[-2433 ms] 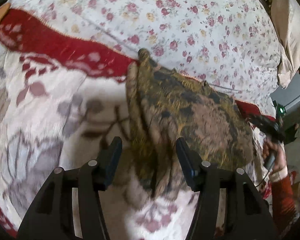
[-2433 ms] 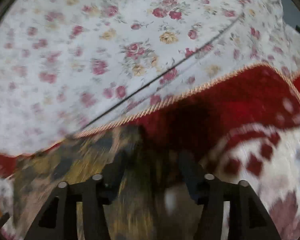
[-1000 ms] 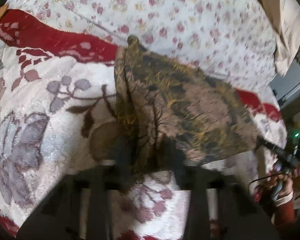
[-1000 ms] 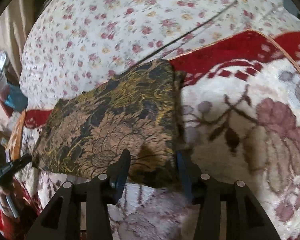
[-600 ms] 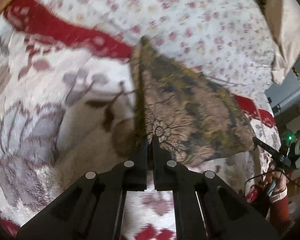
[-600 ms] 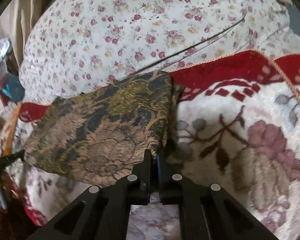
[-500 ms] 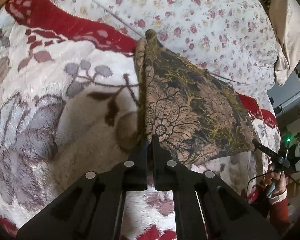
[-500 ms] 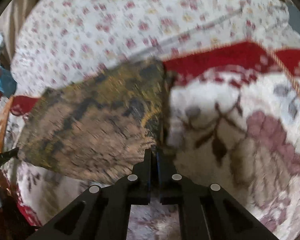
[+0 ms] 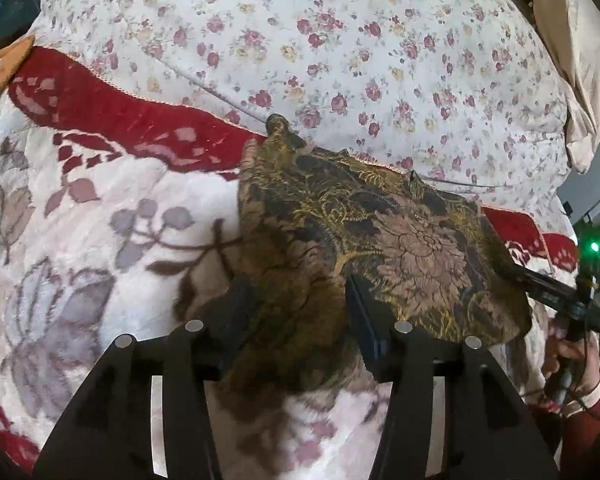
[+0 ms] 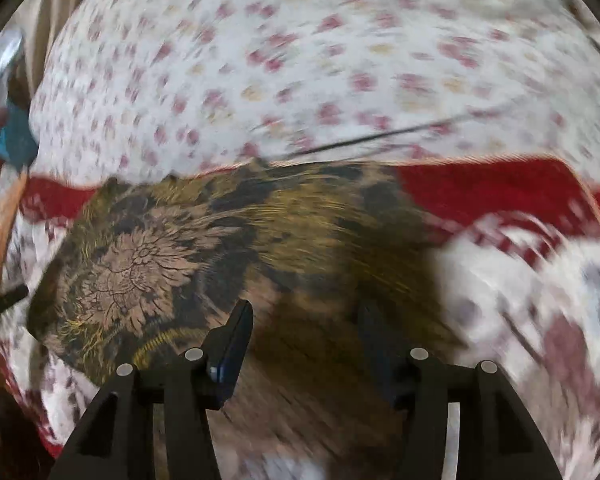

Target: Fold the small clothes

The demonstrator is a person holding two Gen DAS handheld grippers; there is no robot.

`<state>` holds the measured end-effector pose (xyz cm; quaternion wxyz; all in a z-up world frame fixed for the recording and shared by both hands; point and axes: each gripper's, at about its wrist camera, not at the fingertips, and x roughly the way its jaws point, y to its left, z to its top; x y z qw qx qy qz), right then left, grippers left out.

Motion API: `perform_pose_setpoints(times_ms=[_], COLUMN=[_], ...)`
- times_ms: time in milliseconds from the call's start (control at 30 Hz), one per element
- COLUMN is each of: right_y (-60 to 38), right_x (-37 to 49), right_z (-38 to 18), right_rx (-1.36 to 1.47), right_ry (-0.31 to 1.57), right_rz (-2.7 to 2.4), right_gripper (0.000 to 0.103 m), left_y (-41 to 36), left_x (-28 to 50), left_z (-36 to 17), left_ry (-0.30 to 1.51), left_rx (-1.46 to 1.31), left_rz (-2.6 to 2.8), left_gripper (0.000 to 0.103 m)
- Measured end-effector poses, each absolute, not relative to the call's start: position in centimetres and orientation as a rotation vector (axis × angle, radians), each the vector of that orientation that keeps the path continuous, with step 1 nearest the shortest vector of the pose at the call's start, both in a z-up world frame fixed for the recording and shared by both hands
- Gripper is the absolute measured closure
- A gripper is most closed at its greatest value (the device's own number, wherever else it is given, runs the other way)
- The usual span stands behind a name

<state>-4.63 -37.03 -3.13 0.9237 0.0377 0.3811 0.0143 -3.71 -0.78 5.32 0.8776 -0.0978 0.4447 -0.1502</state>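
A small brown, black and gold floral cloth (image 9: 380, 220) lies folded on a plush white blanket (image 9: 100, 240) with a red border. My left gripper (image 9: 300, 312) hovers over the cloth's near left edge. Its jaws are opening, with a bunched fold of the cloth between them and the pads off it. In the blurred right wrist view the same cloth (image 10: 220, 240) fills the middle. My right gripper (image 10: 306, 328) is above its near edge, jaws opening, with cloth under the gap and nothing pinched.
A white sheet with small rose print (image 9: 340, 40) covers the bed behind the blanket, with a thin black cable (image 9: 220, 96) across it. A beige pillow (image 9: 572, 60) lies at the far right. A person's hand (image 9: 568, 354) holds the right gripper's handle at the cloth's right corner.
Half a second ago both grippers were shut on the cloth's near corners. Now both sets of jaws stand apart and the cloth rests slack on the blanket. The right gripper has swung sideways over it.
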Motion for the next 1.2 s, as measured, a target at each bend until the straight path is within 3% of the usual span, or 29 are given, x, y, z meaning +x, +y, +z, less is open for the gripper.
perform_pose_setpoints(times_ms=[267,333,567,1033,1200], right_y=[-33.6,-33.7,-34.0,-30.3,-28.7], right_x=[4.4,5.9,10.1,6.1,4.9], right_z=[-5.0,-5.1,-5.6,-2.4,-3.7], right_rx=[-0.057,-0.063,-0.043,-0.079,-0.072], right_ry=[0.832,0.837,0.85,0.852,0.863], right_rz=[-0.004,-0.015,-0.042,0.042,0.073], right_gripper=[0.05,0.05,0.044,0.043,0.041], left_y=[-2.2,-2.3,-1.8,-2.2,-2.5], left_x=[-1.8,-1.7,-1.1,-1.3,-1.3], left_z=[1.2,0.9,0.6,1.0,1.0], left_ry=[0.951,0.941,0.948,0.936,0.932], left_rx=[-0.112,-0.102,-0.142,-0.117,-0.099], left_rz=[-0.246,-0.247,-0.278,-0.269,-0.259], left_gripper=[0.052,0.048,0.045,0.045,0.045])
